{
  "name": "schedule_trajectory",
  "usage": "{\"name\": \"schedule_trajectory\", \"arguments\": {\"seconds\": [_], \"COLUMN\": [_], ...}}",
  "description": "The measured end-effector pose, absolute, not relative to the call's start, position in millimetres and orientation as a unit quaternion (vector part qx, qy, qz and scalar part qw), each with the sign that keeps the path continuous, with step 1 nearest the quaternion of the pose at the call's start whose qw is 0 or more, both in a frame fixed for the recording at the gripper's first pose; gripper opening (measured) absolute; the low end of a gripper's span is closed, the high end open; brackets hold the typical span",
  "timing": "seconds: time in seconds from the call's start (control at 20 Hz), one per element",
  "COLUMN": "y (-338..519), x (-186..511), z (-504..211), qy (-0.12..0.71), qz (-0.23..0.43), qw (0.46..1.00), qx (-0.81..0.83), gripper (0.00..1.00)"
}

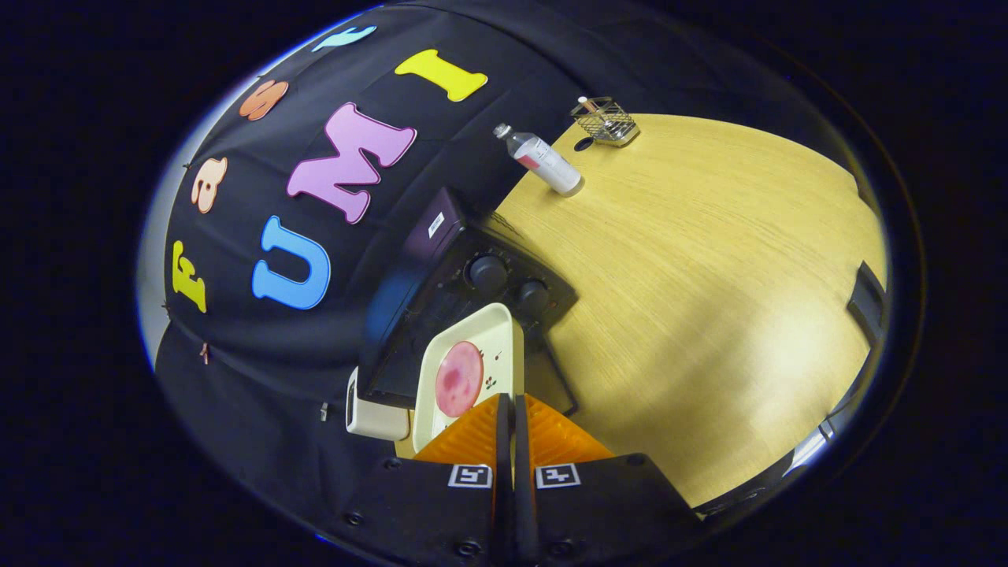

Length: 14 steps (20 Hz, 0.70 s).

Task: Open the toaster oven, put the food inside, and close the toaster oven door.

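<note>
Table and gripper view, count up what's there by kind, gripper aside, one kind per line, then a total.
Toaster oven, door open: 1
Cream tray held by the shut hand-held gripper: 1
Pink food slice on the tray: 1
Plastic bottle: 1
Wire basket: 1
Total: 5

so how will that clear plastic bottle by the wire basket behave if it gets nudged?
The clear plastic bottle stands upright and is tall and narrow, so it probably tips easily. Round-bodied, it would likely roll across the smooth wooden table. The tongs, closed on the cream tray, are nowhere near it.
</note>
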<state>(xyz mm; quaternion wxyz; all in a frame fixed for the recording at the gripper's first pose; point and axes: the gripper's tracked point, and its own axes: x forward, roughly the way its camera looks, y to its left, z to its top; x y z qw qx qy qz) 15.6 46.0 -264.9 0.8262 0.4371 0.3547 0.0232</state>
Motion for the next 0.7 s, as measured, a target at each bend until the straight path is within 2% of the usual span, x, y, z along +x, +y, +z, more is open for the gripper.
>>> {"name": "schedule_trajectory", "arguments": {"seconds": [0.7], "y": [127], "x": [119], "z": [-307], "qy": [0.321], "qz": [-0.024], "qw": [0.815], "qx": [0.482], "gripper": [0.05]}}
